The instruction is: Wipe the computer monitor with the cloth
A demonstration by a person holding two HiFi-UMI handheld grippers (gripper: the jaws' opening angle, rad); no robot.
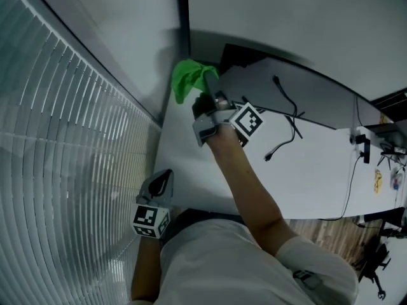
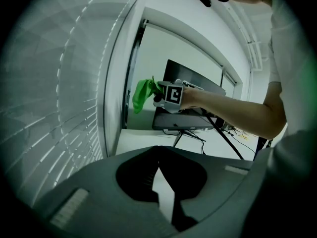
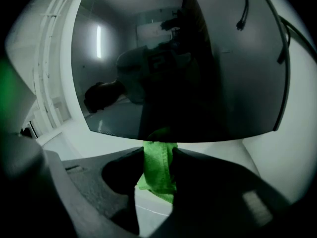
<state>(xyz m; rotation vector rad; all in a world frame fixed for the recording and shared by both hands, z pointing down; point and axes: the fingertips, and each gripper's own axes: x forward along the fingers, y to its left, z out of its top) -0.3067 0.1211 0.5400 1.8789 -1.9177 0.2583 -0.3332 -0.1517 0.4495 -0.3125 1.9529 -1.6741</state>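
R tool [image 1: 207,98] clamped on green cloth [image 1: 189,78]. Cloth's top sits at lower edge of monitor [image 3: 148,73], on the end nr the blinds [image 1: 63,138]. L tool [image 2: 161,178] jaws together, nothing btwn, low by table [image 1: 191,170] edge, well apart from monitor.

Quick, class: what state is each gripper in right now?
Left gripper: closed, holding nothing.
Right gripper: closed on the green cloth.

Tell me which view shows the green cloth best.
Right gripper view: the cloth sits close up, pinched between the right hand-held gripper's jaws before the monitor. Head view shows it as a bunch beyond the gripper; left gripper view shows it small and far.
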